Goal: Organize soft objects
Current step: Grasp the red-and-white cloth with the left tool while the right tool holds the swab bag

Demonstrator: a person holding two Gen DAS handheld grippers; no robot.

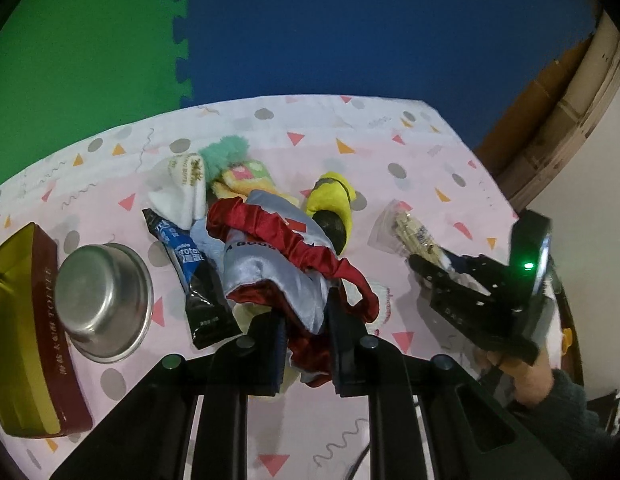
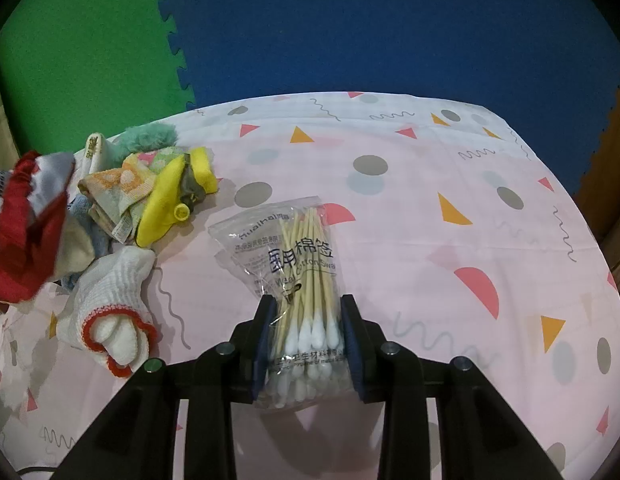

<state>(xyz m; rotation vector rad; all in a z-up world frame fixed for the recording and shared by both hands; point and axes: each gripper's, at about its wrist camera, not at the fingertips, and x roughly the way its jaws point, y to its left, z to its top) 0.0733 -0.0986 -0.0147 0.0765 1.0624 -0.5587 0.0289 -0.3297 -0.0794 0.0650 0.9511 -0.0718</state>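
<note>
Between our left gripper's [image 1: 306, 344] two dark pads we clamp a bunch of shiny silver-and-red satin cloth [image 1: 278, 264], the jaws nearly closed on its folds; we judge the hold sits low on the fabric so the whole piece can come up free of the heap. It looks slippery and limp, draping over the pile beneath.

Going left to right across the pink patterned tablecloth [image 1: 389, 152]: a gold-lined maroon cardboard box [image 1: 38, 344] lies at the edge, probably the place for sorted things, with an upturned steel bowl [image 1: 104, 300] just beside it. Next comes a black-and-blue foil sachet [image 1: 194, 276], then the heap of soft pieces, among them a white sock [image 1: 182, 192], a teal fluffy piece [image 1: 226, 152] and a yellow plush toy [image 1: 333, 200].

Further right, our right gripper [image 2: 308, 340] grips a clear plastic bag of wooden cotton swabs [image 2: 294, 264], jaws part-way closed on its lower end, holding it apart from the heap.
</note>
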